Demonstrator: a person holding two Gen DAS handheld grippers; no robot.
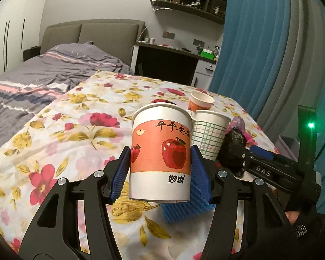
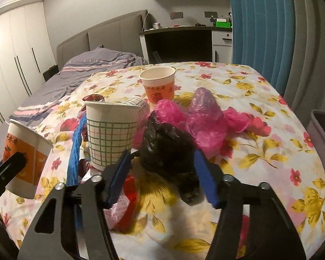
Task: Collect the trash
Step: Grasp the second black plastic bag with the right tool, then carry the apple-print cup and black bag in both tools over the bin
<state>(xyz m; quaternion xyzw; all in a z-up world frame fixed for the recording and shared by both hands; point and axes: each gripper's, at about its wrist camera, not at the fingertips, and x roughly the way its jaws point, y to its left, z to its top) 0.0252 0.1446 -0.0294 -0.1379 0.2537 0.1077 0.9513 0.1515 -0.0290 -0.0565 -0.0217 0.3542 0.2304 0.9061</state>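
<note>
- Trash covers a floral tablecloth in a bedroom, with a bed and desk behind.
- The left gripper clamps an apple cup between its blue pads, the cup upright and lifted just off the cloth.
- The right gripper sits low over the table, its jaws set around a black bag; both pads appear to press the bag's sides.
- A grid cup stands just left of the black bag, touching a second grid cup lying tipped behind it.
- Another apple cup stands upright farther back.
- Pink bags lie crumpled beyond the black bag.
- A blue mesh strip and a red wrapper lie near the grid cup.
</note>
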